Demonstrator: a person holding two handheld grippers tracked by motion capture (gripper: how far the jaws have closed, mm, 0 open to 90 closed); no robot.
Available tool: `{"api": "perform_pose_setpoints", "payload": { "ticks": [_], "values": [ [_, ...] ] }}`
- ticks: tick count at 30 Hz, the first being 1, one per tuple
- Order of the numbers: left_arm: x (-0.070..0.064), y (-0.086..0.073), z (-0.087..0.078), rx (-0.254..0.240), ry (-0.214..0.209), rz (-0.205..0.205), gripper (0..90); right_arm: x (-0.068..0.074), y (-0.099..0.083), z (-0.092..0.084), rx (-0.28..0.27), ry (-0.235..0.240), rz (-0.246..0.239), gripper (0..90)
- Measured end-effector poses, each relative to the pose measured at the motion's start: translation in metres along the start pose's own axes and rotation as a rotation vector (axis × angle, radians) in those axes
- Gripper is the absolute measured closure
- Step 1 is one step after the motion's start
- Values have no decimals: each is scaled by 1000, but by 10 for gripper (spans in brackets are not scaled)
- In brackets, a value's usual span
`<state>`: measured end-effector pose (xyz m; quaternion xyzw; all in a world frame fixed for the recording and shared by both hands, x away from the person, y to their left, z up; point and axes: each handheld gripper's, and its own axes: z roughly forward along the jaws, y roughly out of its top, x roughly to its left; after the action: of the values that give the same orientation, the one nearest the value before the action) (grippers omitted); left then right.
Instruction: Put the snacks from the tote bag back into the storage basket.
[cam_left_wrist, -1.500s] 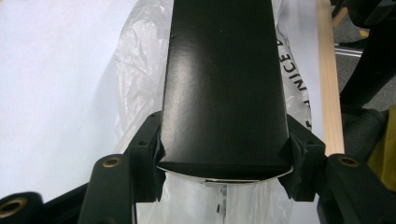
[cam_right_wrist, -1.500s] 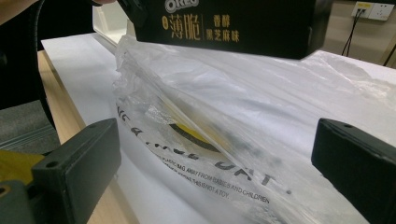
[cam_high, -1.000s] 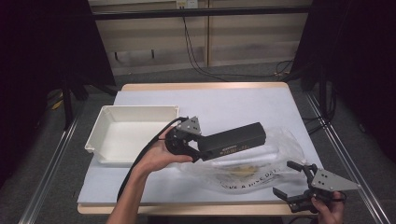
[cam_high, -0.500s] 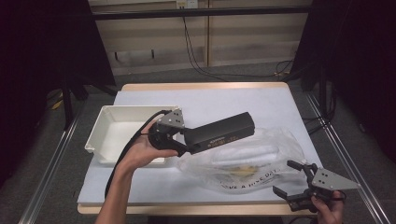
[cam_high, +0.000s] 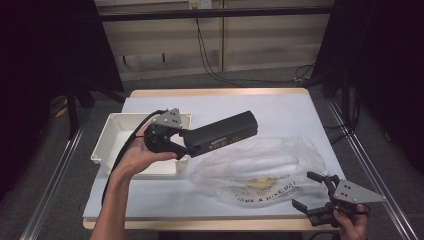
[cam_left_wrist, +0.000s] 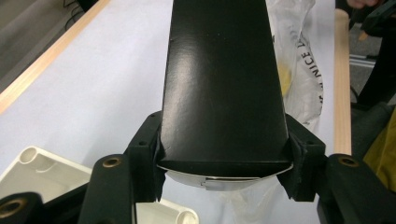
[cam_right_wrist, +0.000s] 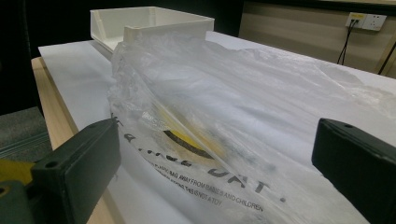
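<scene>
My left gripper (cam_high: 186, 142) is shut on one end of a long black box (cam_high: 220, 134), held in the air over the near right corner of the white tray (cam_high: 106, 146). In the left gripper view both jaws press the sides of the box (cam_left_wrist: 224, 84), which points away over the table. A crumpled clear plastic bag (cam_high: 260, 167) with black print lies at front centre, with something white and something yellow inside. My right gripper (cam_high: 305, 190) stands open at the table's front right edge, its jaws facing the bag (cam_right_wrist: 224, 102) with nothing between them.
The white tray (cam_right_wrist: 154, 23) sits at the left of the table and looks empty. A white sheet (cam_high: 280, 115) covers the tabletop, with a wooden edge (cam_left_wrist: 343, 93) around it. Metal rails run along both sides of the table.
My left gripper has carried the black box up and to the left, away from the bag and over the tray's corner. The right gripper has stayed put.
</scene>
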<state>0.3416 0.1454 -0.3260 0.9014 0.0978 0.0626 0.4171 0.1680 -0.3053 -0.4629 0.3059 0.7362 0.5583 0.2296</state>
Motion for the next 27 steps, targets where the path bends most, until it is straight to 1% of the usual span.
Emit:
{"api": "perform_pose_setpoints", "payload": {
  "ticks": [1,3,4,6,8,10,11,12,13,15,16,18,20,21,23,26,27],
  "values": [
    [1,0,-3,5,9,4,428,0,0,0,-1,0,3,8],
    [4,-3,-8,-9,19,-9,428,0,0,0,1,6,2,8],
    [6,-4,-12,-8,24,-15,428,-1,0,0,8,11,4,8],
    [8,-9,-18,-31,30,-29,428,0,0,0,7,6,7,8],
    [11,-14,-23,-40,42,-40,428,0,0,0,7,7,9,8],
    [14,-17,-28,-38,51,-51,428,-1,0,1,3,5,9,8],
    [15,-18,-30,-35,56,-52,428,-1,0,1,7,6,9,9],
    [15,-19,-33,-47,60,-57,428,-1,0,1,9,1,6,9],
    [16,-19,-36,-47,64,-55,428,-1,0,1,13,8,7,9],
    [17,-20,-41,-53,75,-58,428,-1,0,2,8,0,7,9],
    [19,-20,-44,-48,81,-50,428,0,0,2,7,4,9,9],
    [21,-21,-49,-35,100,-53,428,0,0,2,10,7,10,9],
    [24,-24,-53,-30,116,-70,428,0,0,2,10,8,9,9],
    [25,-26,-54,-31,124,-71,428,0,0,2,14,14,9,9],
    [28,-30,-58,-25,146,-74,429,0,0,2,7,3,9,9],
    [32,-36,-65,-12,160,-74,429,-1,0,2,12,12,5,9],
    [33,-38,-68,-11,165,-78,428,-1,0,2,8,1,6,8]
  ]
}}
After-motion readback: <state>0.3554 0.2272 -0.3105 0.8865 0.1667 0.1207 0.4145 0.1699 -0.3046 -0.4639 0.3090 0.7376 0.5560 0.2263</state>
